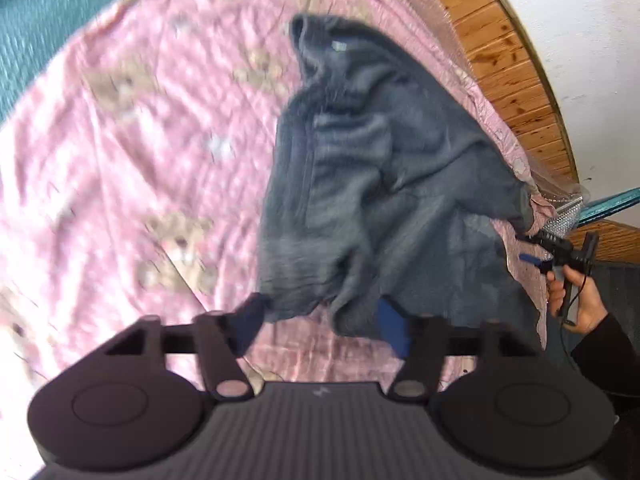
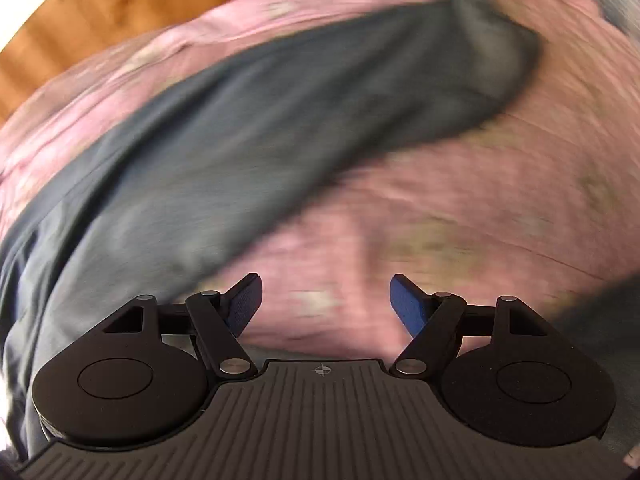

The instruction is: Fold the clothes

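Observation:
A dark grey fleece garment [image 1: 360, 184] lies crumpled on a pink patterned bedsheet [image 1: 140, 140]. My left gripper [image 1: 324, 320] is open, its blue pads at the garment's near hem, which drapes over the right pad [image 1: 394, 328]. My right gripper [image 2: 326, 304] is open and empty above the sheet, with the grey garment [image 2: 240, 140] stretching away to its left. The right wrist view is motion-blurred. The right gripper also shows in the left wrist view [image 1: 532, 248], held by a hand at the garment's right edge.
A wooden bed frame [image 1: 512, 64] and a white wall [image 1: 592, 60] run along the right. A teal cloth [image 1: 48, 12] lies at the far left of the bed. The wood edge [image 2: 100, 4] also shows in the right wrist view.

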Demonstrator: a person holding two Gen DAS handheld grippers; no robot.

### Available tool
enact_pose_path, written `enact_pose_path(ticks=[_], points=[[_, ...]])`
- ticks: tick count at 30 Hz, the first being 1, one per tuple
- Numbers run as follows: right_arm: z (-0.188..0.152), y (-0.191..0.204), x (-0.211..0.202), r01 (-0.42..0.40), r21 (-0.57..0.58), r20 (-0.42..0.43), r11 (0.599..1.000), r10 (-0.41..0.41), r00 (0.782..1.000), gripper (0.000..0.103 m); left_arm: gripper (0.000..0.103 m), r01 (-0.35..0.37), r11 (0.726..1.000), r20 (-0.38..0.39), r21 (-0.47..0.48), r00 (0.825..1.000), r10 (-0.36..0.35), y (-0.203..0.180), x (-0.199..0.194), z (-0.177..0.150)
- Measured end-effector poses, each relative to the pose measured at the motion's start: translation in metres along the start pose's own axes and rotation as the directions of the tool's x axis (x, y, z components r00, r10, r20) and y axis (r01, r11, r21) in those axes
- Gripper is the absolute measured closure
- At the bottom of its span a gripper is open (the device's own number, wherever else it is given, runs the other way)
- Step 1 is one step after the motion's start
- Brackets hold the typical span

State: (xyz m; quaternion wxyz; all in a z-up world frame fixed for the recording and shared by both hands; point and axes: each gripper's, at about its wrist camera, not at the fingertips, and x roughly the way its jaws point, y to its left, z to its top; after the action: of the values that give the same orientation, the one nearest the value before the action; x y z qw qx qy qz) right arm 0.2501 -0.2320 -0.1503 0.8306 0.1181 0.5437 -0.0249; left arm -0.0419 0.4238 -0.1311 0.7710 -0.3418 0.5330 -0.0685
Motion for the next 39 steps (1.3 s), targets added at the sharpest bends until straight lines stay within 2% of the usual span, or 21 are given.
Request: enact_pose_path(ticks=[2, 5, 7, 9, 10, 12, 14, 17, 19, 20, 21, 22, 24, 26, 30, 33, 35, 36, 37, 38, 39], points=[[0.008, -0.023, -0.002, 0.006, 0.042, 0.023, 0.999, -0.007, 1.000, 0.029, 0.035, -0.023, 1.000, 0.050, 0.010, 0.998, 0.023, -0.006, -0.006, 0.026], [0.032, -0.043, -0.003, 0.011, 0.055, 0.076, 0.998, -0.015, 0.997, 0.029, 0.033, -0.075, 0.996, 0.105, 0.042, 0.992, 0.070, -0.022, 0.013, 0.077], [0.053, -0.053, -0.003, 0.023, 0.044, 0.120, 0.999, -0.028, 0.992, 0.029, 0.033, -0.100, 0.993, 0.093, 0.070, 0.991, 0.093, -0.035, 0.034, 0.106], [0.080, -0.060, -0.005, 0.072, 0.011, 0.168, 0.997, -0.073, 0.983, 0.026, 0.033, -0.117, 0.989, 0.072, 0.094, 0.991, 0.111, -0.046, 0.054, 0.128], [0.094, -0.065, -0.004, 0.098, -0.003, 0.192, 0.995, -0.096, 0.977, 0.024, 0.033, -0.119, 0.988, 0.070, 0.101, 0.991, 0.112, -0.049, 0.060, 0.132], [0.121, -0.080, -0.001, 0.137, -0.010, 0.234, 0.991, -0.131, 0.964, 0.013, 0.031, -0.125, 0.987, 0.060, 0.100, 0.991, 0.119, -0.049, 0.075, 0.136], [0.148, -0.098, 0.009, 0.158, 0.001, 0.250, 0.987, -0.153, 0.956, 0.013, 0.031, -0.155, 0.985, 0.056, 0.072, 0.987, 0.151, -0.045, 0.094, 0.140], [0.181, -0.128, 0.036, 0.169, 0.045, 0.232, 0.985, -0.175, 0.957, 0.014, 0.031, -0.210, 0.978, 0.084, 0.010, 0.974, 0.209, -0.044, 0.118, 0.144], [0.198, -0.147, 0.055, 0.165, 0.075, 0.219, 0.983, -0.178, 0.959, 0.020, 0.036, -0.228, 0.974, 0.132, 0.003, 0.965, 0.226, -0.053, 0.123, 0.147], [0.203, -0.156, 0.064, 0.146, 0.086, 0.211, 0.985, -0.162, 0.964, 0.028, 0.040, -0.237, 0.971, 0.156, 0.004, 0.960, 0.234, -0.058, 0.125, 0.149], [0.206, -0.163, 0.071, 0.119, 0.094, 0.206, 0.988, -0.137, 0.969, 0.044, 0.041, -0.243, 0.970, 0.175, 0.007, 0.955, 0.238, -0.063, 0.127, 0.151], [0.207, -0.169, 0.076, 0.082, 0.101, 0.206, 0.991, -0.102, 0.973, 0.054, 0.041, -0.247, 0.969, 0.182, 0.011, 0.953, 0.241, -0.068, 0.129, 0.154], [0.206, -0.177, 0.078, -0.017, 0.110, 0.214, 0.994, -0.007, 0.977, 0.101, 0.040, -0.254, 0.967, 0.183, 0.006, 0.951, 0.248, -0.072, 0.134, 0.158], [0.199, -0.187, 0.064, -0.071, 0.132, 0.267, 0.989, 0.034, 0.963, 0.102, 0.040, -0.245, 0.970, 0.174, -0.007, 0.955, 0.242, -0.070, 0.140, 0.160], [0.172, -0.210, 0.016, -0.040, 0.203, 0.354, 0.978, -0.036, 0.935, 0.103, 0.040, -0.201, 0.979, 0.185, -0.027, 0.962, 0.202, -0.062, 0.144, 0.166], [0.153, -0.215, 0.002, 0.057, 0.183, 0.329, 0.982, -0.116, 0.937, 0.103, 0.038, -0.153, 0.988, 0.204, -0.021, 0.967, 0.154, -0.060, 0.147, 0.179], [0.144, -0.215, 0.008, 0.100, 0.162, 0.278, 0.982, -0.143, 0.950, 0.103, 0.038, -0.125, 0.992, 0.196, -0.012, 0.973, 0.125, -0.059, 0.154, 0.190], [0.142, -0.215, 0.015, 0.113, 0.156, 0.250, 0.981, -0.150, 0.956, 0.103, 0.059, -0.115, 0.993, 0.203, -0.001, 0.973, 0.112, -0.060, 0.156, 0.196], [0.141, -0.216, 0.020, 0.131, 0.156, 0.240, 0.979, -0.166, 0.956, 0.102, 0.075, -0.115, 0.993, 0.231, 0.010, 0.967, 0.109, -0.064, 0.154, 0.201], [0.141, -0.216, 0.021, 0.150, 0.163, 0.251, 0.975, -0.188, 0.950, 0.102, 0.080, -0.115, 0.993, 0.259, 0.021, 0.960, 0.106, -0.067, 0.152, 0.207], [0.141, -0.216, 0.018, 0.168, 0.183, 0.281, 0.969, -0.215, 0.935, 0.102, 0.089, -0.116, 0.993, 0.287, 0.032, 0.953, 0.102, -0.071, 0.151, 0.212]])
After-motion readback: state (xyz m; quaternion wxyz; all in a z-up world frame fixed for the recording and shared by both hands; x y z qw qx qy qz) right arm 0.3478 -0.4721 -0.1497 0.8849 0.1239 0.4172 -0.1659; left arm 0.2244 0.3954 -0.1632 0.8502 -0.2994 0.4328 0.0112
